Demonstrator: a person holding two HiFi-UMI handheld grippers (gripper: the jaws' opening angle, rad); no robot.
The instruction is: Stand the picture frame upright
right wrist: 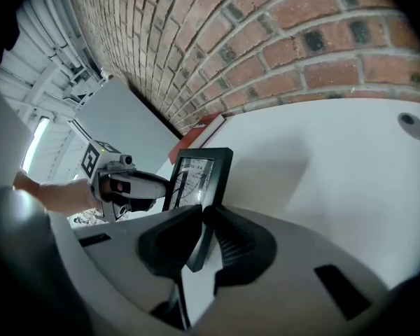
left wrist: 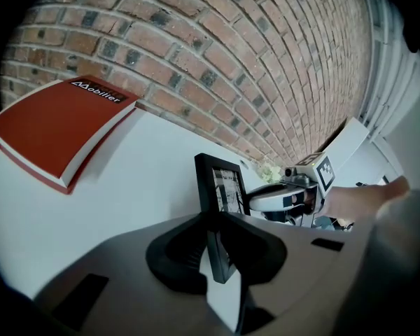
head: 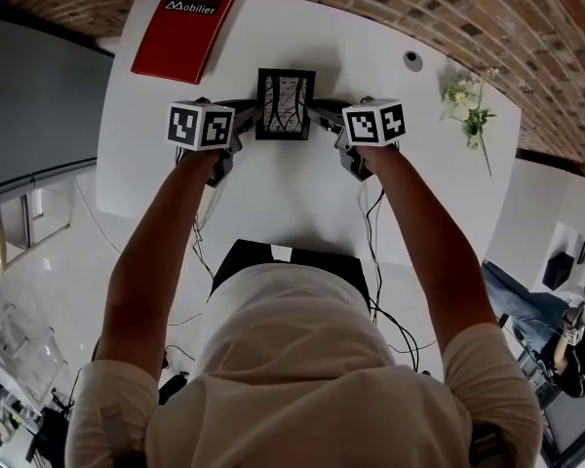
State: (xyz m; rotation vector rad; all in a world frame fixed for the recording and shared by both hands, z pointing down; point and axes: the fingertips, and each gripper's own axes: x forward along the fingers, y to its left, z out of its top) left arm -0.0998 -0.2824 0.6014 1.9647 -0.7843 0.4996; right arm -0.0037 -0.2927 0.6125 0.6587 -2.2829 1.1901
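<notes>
Left hand-held gripper point(head: 253, 117) and right hand-held gripper point(head: 319, 115) each clamp a side edge of the black picture frame point(head: 285, 103); probably light, stiff, breakable.

Rough brick wall point(left wrist: 266, 47); smooth matt white table point(head: 273, 193); smooth black picture frame point(head: 285, 104).

With bare left arm point(head: 156, 252) and bare right arm point(head: 434, 247) stretched forward, the grey left gripper point(head: 250, 117) and grey right gripper point(head: 322, 115) tilt downward, each clamped on one side of the black picture frame point(head: 285, 103)
</notes>
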